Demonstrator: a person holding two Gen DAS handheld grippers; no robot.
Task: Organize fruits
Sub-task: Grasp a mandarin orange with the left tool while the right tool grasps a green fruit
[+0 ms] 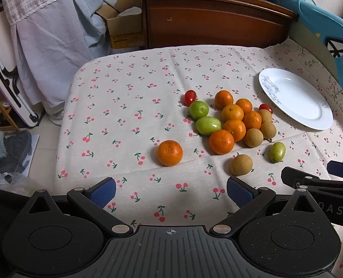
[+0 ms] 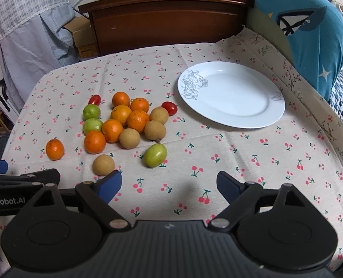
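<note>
Grippers [image 2: 169, 185] wide, tilted over fruits [image 2: 125, 125]

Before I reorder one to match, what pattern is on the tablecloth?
Small red cherries on cream tablecloth, clearest in the right wrist view.

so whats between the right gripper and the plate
Nothing: in the right wrist view only bare cherry-print cloth lies between the open right gripper and the white plate. The nearest fruit, a green one, sits off to the left.

a home bedroom: wooden headboard [image 1: 217, 20], bedding [image 2: 310, 30], cherry-print tablecloth [image 1: 129, 106].
</note>
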